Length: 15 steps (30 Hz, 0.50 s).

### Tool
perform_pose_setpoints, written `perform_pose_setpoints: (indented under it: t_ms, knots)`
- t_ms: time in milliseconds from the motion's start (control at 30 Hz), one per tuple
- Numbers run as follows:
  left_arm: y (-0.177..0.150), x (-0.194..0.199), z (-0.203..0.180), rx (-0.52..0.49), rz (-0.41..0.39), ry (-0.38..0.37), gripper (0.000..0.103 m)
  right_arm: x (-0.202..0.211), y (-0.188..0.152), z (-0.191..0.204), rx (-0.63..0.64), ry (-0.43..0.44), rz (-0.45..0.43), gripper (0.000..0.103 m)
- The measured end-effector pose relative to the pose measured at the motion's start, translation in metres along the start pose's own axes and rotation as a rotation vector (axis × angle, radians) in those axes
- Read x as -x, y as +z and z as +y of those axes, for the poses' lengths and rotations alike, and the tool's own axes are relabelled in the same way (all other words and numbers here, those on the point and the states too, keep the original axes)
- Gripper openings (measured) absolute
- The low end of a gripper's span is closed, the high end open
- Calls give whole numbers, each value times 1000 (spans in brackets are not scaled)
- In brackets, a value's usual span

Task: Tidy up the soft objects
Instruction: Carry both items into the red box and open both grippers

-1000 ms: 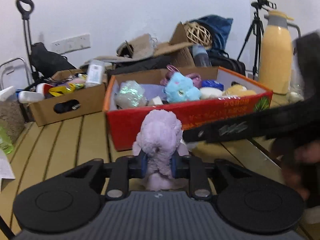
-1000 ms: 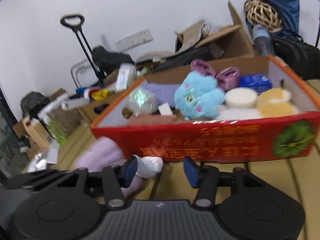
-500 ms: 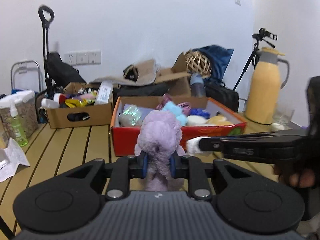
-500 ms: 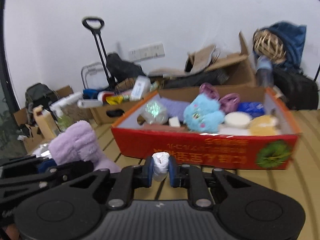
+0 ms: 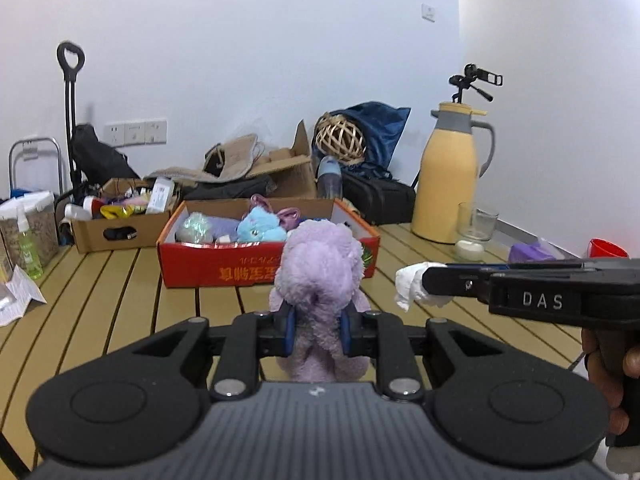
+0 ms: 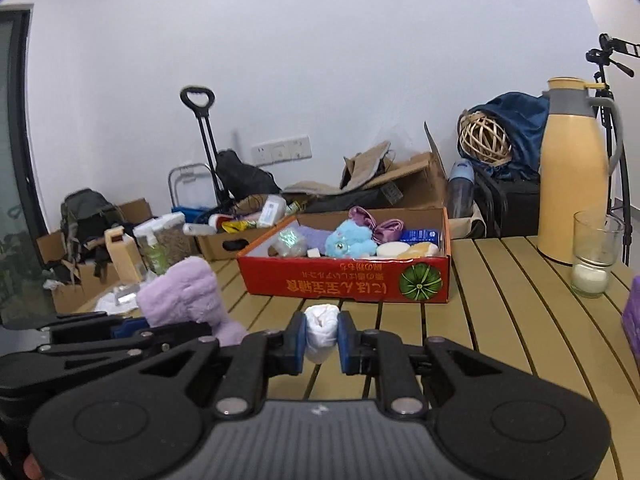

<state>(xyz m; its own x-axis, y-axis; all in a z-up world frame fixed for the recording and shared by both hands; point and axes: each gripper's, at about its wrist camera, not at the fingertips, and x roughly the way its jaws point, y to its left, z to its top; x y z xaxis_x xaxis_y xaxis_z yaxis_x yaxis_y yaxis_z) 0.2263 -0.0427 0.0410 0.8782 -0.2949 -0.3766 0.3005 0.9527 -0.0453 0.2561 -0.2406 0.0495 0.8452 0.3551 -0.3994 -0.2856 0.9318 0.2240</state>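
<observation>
1. Left gripper [image 5: 317,330] is clamped on a purple plush toy [image 5: 322,276], held up off the table [image 5: 120,292].
2. Right gripper [image 6: 322,339] is squeezing a white rolled cloth [image 6: 321,330], also in the air, just beside the plush.
3. Red box [image 6: 348,282] of soft stuff sits ahead, well apart from both grippers.
4. Bare slats lie between grippers and box; a glass [image 6: 596,254] and yellow jug [image 6: 574,176] crowd the right edge.

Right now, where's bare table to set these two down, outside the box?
Bare slats lie in front of the red box, and between it and the glass. Left of the box is crowded: cardboard box, bottles, paper.
</observation>
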Motion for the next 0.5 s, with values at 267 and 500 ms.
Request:
perform_pose_setpoints:
  t_ms: [267, 500]
  knots:
    - [5, 5, -4, -3, -10, 1, 22, 17, -1, 3, 2, 14, -28, 16]
    - [36, -41, 19, -24, -41, 1, 22, -19, 22, 0, 45, 16, -44, 16]
